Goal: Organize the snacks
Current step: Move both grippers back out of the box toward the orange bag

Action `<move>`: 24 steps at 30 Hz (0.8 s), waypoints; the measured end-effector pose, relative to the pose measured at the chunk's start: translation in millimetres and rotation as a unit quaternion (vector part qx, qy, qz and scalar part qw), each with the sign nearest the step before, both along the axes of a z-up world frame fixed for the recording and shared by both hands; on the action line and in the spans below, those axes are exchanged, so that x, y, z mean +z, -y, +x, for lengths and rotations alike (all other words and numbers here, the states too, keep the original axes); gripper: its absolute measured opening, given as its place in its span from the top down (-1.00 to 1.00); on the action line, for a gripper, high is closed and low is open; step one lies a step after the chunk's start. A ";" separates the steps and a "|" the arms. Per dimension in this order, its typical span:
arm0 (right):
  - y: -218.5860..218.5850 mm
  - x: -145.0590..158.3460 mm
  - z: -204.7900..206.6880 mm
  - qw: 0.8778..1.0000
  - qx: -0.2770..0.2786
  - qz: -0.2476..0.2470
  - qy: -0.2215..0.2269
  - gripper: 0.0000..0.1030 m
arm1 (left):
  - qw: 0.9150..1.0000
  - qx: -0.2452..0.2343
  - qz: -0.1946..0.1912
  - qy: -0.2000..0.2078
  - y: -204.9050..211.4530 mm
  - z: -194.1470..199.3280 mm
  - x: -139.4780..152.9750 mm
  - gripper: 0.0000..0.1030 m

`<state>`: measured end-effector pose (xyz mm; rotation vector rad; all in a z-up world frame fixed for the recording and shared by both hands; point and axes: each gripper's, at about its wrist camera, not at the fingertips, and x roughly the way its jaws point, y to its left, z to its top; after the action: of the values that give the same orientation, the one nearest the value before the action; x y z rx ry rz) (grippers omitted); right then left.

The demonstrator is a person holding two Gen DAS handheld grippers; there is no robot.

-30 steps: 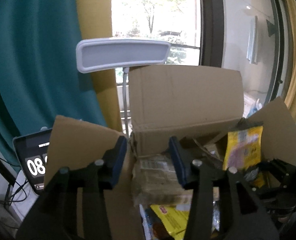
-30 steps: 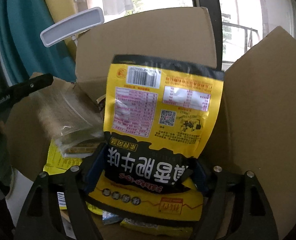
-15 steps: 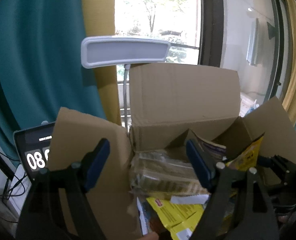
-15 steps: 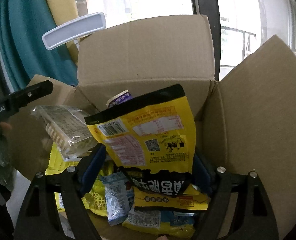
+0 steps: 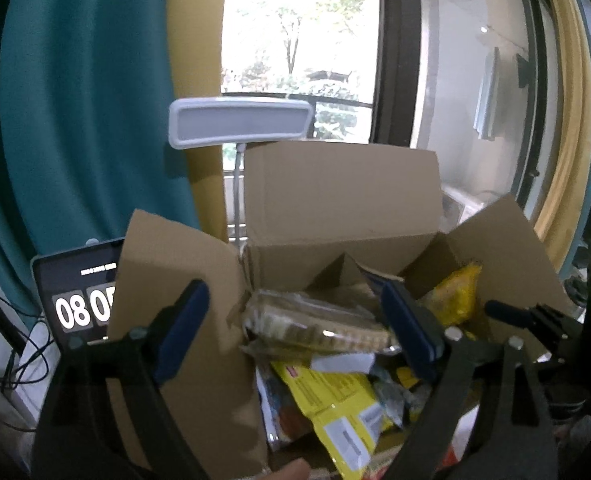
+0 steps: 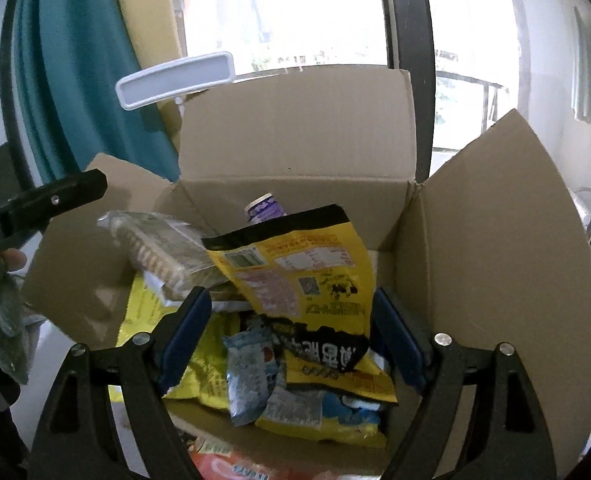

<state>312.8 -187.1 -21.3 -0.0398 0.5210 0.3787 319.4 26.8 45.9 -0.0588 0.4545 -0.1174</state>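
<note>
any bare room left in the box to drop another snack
Bare cardboard shows along the box's right wall beside the yellow bag, and at the back beside the purple-lidded item. The left and middle are crowded: cracker pack, blue packet.

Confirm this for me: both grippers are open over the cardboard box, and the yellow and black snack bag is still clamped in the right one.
Not clamped. In the right wrist view the yellow and black snack bag lies loose in the cardboard box, and the right gripper is open with its pads clear of it. The left gripper is open too; its jaws have just been opening.
</note>
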 end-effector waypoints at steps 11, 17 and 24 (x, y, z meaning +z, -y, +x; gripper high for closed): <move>3.1 1.2 -44.2 0.999 0.039 0.002 0.011 -0.65 | 1.000 -0.009 -0.009 0.008 1.1 -44.9 -1.7 -0.73; 12.9 -9.3 -66.6 0.999 0.048 0.007 0.001 -0.65 | 0.999 -0.028 0.004 0.015 7.6 -73.1 -7.6 -0.73; 33.1 -40.5 -87.9 0.999 0.043 0.006 -0.031 -0.65 | 1.000 -0.020 -0.004 -0.009 3.7 -104.6 -34.7 -0.73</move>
<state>225.0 -220.3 -61.9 -0.0397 0.5787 0.4674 214.8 23.1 11.2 -0.0592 0.4727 -0.1584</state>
